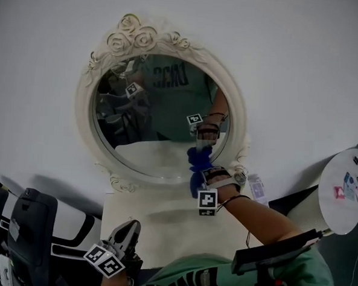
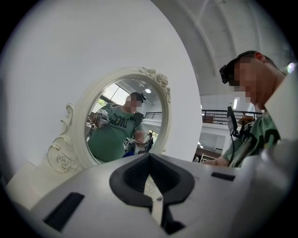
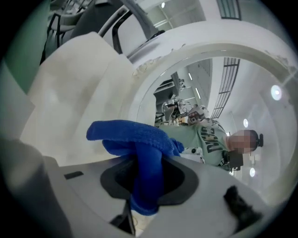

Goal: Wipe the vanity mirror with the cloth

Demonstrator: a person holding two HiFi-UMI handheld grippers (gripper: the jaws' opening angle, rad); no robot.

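Risk of tipping: cloth pressed low on an unbraced vanity mirror

The right gripper [image 3: 146,186] has its fingers clenched on a narrow fold of the blue cloth [image 1: 196,161], at the lower right of the vanity mirror [image 1: 162,114], which stands at the table's [image 1: 162,223] far edge. The left gripper [image 2: 151,186], fingers closed on nothing, hangs by the near edge. A hard push could probably skid or rock the mirror, or pull the fold free and let the fingers strike glass.
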